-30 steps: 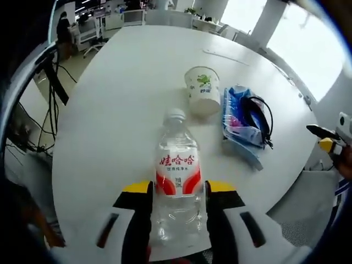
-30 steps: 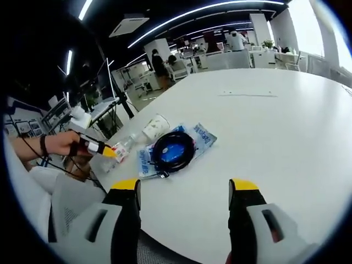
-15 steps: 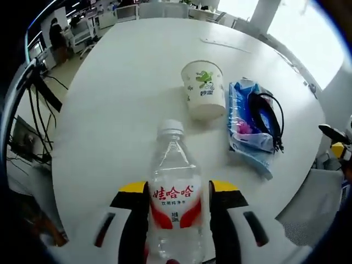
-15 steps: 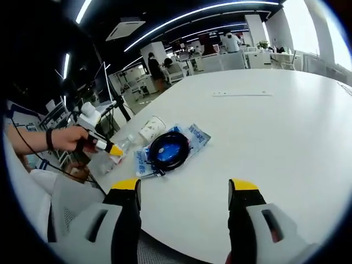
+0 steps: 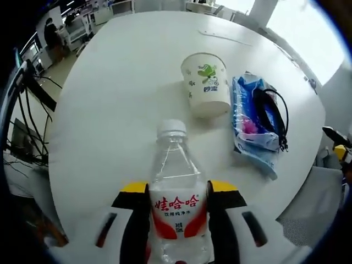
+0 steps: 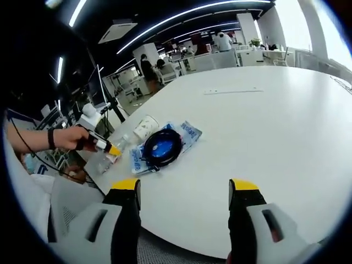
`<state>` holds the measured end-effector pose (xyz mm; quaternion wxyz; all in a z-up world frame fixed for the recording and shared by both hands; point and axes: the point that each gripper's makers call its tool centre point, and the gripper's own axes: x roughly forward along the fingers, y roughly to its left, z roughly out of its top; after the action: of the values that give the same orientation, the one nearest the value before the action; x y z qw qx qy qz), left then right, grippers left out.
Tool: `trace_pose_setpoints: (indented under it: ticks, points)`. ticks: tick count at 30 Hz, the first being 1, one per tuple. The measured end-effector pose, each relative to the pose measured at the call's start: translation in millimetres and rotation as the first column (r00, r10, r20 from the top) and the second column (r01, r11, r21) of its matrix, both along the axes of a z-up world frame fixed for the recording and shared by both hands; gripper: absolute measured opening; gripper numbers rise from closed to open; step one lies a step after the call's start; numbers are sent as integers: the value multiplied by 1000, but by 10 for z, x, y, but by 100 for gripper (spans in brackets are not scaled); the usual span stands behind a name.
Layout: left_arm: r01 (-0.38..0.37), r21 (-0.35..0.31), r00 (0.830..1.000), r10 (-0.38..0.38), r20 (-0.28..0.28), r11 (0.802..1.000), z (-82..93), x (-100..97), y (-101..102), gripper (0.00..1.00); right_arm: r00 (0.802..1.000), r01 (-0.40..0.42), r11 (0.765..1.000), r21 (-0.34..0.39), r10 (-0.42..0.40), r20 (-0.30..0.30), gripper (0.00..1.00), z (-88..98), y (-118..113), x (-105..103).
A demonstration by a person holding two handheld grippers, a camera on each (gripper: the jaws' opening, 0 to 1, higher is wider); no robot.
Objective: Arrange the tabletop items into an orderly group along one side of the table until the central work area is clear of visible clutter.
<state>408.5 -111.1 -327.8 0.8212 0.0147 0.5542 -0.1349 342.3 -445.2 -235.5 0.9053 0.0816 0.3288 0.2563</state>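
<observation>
A clear water bottle [image 5: 177, 203] with a red-and-white label and white cap is held between the jaws of my left gripper [image 5: 177, 212], which is shut on it above the round white table [image 5: 115, 93]. Beyond the bottle stands a white paper cup [image 5: 207, 84], and right of it lies a blue plastic packet [image 5: 251, 124] with a coiled black cable [image 5: 270, 111] on top. My right gripper [image 6: 184, 203] is open over the table's near edge, holding nothing. From there the left gripper [image 6: 100, 146] with the bottle [image 6: 110, 158], the cup [image 6: 144, 127] and the packet [image 6: 158, 148] sit at the left.
A thin flat strip [image 6: 233, 91] lies far across the white table [image 6: 264, 132]. A person's hand [image 6: 60, 138] holds the left gripper. Office desks, chairs and people stand in the background, with cables and stands [image 5: 33, 110] off the table's left edge.
The left gripper has drawn the bottle back toward the table's near edge and lifted it slightly; the cup and packet stay put. The right gripper's view has pulled back a little.
</observation>
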Motion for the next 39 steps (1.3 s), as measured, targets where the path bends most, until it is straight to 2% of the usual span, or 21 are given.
trace_pose_setpoints:
  ticks: [9, 22, 32, 39]
  points:
    - [-29, -20, 999, 29, 20, 999, 22, -30, 49, 38, 1000, -8, 1000, 5, 8, 9, 64, 21, 47, 44]
    - [-32, -12, 995, 33, 94, 999, 240, 4, 62, 38, 1000, -15, 1000, 10, 15, 6, 64, 9, 70, 24]
    - [-38, 0, 984, 38, 172, 999, 460, 161, 95, 38, 1000, -20, 1000, 13, 20, 8, 64, 15, 86, 23]
    - [-44, 3, 978, 42, 205, 999, 582, 251, 130, 38, 1000, -10, 1000, 17, 9, 13, 64, 36, 60, 40]
